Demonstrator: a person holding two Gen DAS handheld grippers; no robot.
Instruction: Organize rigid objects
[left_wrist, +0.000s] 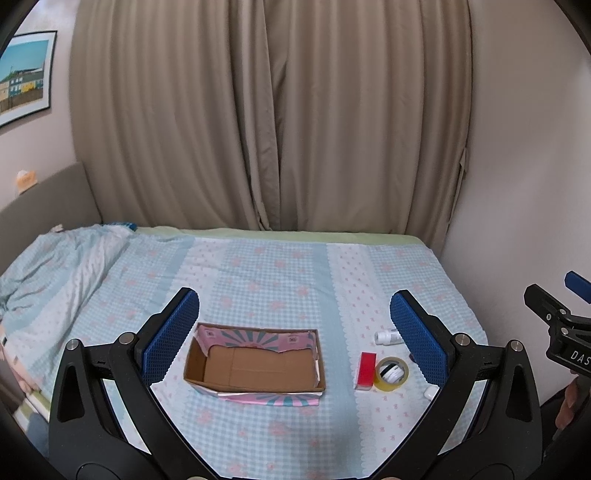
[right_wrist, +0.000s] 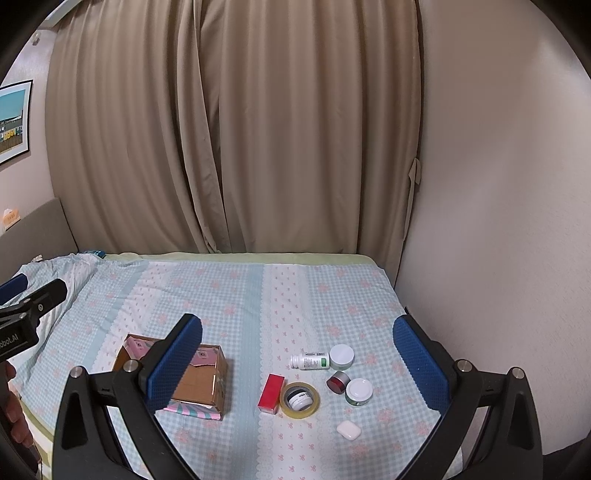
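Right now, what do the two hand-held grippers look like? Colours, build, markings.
Both match. The left hand-held gripper and right hand-held gripper have black linkage arms with silver pivot pins and blue dimpled finger pads. White lettering shows on each black body, partly cut off: "DAS" on the right one, "obot.AI" on the left. No cables visible. Bare fingers show at the frame edges; no sleeves visible.

Home bedroom
Bed (left_wrist: 258, 266) under blue checked floral sheet, beige curtains (left_wrist: 269, 110) at 12 o'clock, framed picture (left_wrist: 24, 74) at 10 o'clock.
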